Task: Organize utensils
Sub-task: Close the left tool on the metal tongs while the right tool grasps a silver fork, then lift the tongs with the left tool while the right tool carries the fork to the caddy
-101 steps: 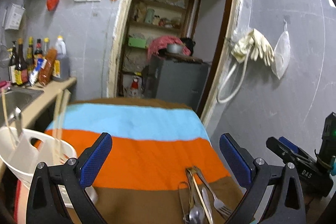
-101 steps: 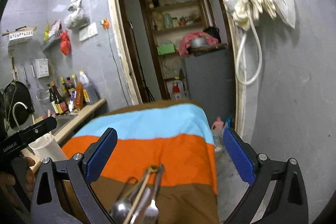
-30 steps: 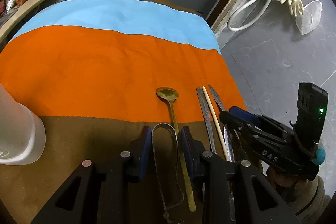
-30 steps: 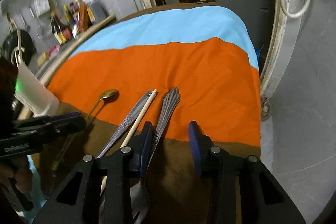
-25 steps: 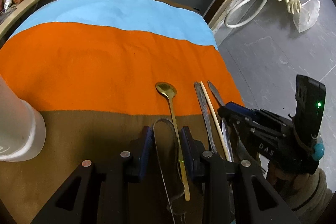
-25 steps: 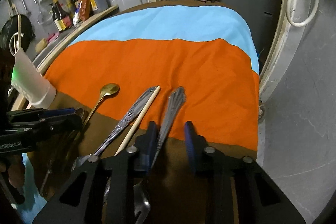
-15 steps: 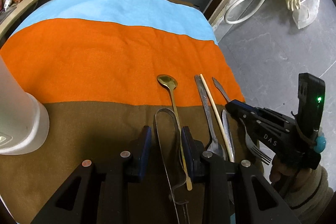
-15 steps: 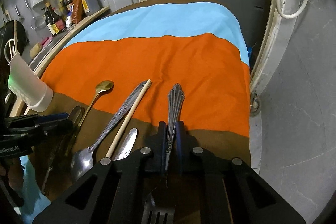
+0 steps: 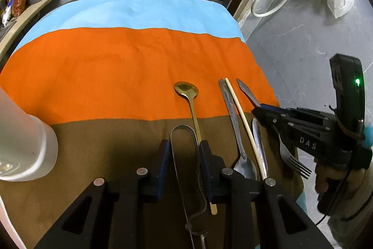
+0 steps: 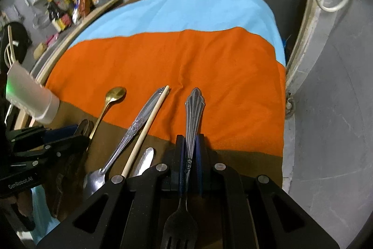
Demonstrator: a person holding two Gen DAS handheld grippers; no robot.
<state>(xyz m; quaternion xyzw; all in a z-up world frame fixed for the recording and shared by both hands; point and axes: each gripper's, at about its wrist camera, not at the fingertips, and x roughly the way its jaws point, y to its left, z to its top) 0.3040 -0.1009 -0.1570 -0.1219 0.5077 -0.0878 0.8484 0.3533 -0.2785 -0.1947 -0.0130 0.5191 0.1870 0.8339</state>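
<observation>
On the striped cloth (image 9: 116, 62) lie a gold spoon (image 9: 186, 89), a silver spoon (image 9: 233, 118), a wooden chopstick (image 9: 242, 118) and metal tongs (image 9: 183, 130). My left gripper (image 9: 184, 144) straddles the loop of the tongs and its jaws are closing. The gold spoon's handle runs along the right pad, and the left pad stands just clear of the tongs. My right gripper (image 10: 190, 139) is shut on the ornate handle of a fork (image 10: 193, 109), whose tines point back under the gripper. In the left wrist view, the right gripper (image 9: 256, 111) holds the fork (image 9: 296, 165) at the cloth's right edge.
A white utensil holder (image 9: 23, 144) stands at the left of the cloth, also seen as the holder (image 10: 30, 95). Another silver utensil (image 10: 145, 159) lies beside the chopstick (image 10: 149, 125). Bottles (image 10: 70, 8) crowd a counter at the far left. The table's right edge drops to a grey floor (image 10: 326, 132).
The right jaws, apart around the fork handle a second ago, have shut on it. The left jaws have narrowed a little around the tongs. Neither hand has shifted much.
</observation>
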